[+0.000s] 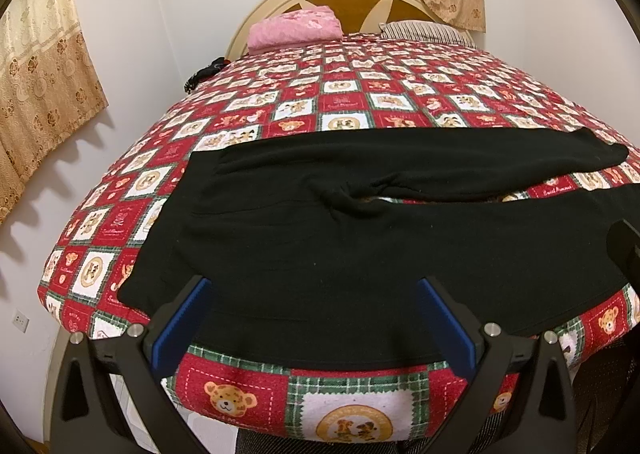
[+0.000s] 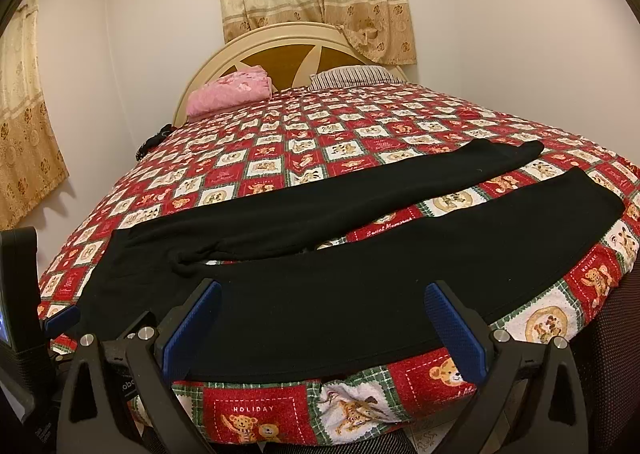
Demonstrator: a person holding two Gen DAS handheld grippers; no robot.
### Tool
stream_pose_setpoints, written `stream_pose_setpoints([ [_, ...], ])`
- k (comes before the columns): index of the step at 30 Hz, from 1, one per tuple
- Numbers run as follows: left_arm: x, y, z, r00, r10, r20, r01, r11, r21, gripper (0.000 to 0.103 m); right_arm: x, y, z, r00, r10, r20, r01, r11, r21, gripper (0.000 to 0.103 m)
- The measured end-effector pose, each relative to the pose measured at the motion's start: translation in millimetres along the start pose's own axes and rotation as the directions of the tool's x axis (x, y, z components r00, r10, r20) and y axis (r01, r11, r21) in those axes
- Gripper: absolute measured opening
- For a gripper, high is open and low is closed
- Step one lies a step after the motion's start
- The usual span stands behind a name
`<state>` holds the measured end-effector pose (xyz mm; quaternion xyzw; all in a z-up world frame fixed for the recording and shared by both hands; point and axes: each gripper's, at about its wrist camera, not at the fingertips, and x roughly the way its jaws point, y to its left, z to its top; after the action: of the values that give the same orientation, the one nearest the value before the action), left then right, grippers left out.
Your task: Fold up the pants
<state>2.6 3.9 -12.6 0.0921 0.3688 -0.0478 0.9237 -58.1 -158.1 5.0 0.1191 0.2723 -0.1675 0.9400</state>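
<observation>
Black pants (image 1: pixel 340 238) lie flat along the near edge of the bed, waistband to the left, both legs stretched to the right and split apart in a V. They also show in the right wrist view (image 2: pixel 320 294). My left gripper (image 1: pixel 314 290) is open and empty, hovering at the bed's near edge over the seat and thigh of the near leg. My right gripper (image 2: pixel 322 292) is open and empty, over the middle of the near leg. The left gripper's tip (image 2: pixel 62 318) shows at the far left of the right wrist view.
The bed has a red patchwork teddy-bear bedspread (image 1: pixel 360 102). A folded pink blanket (image 1: pixel 294 30) and a striped pillow (image 1: pixel 428 30) lie by the headboard. A dark object (image 1: pixel 204 74) sits at the bed's left edge. Curtains hang on the back and left walls.
</observation>
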Motion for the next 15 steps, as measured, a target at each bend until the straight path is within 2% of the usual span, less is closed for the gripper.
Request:
stream_pose_setpoints([
  [15, 4.6, -0.2, 0.6, 1.0, 0.007, -0.011, -0.007, 1.0, -0.006, 0.103, 6.5, -1.3, 3.8, 1.0, -0.018, -0.01, 0.018, 1.0, 0.005, 0.102],
])
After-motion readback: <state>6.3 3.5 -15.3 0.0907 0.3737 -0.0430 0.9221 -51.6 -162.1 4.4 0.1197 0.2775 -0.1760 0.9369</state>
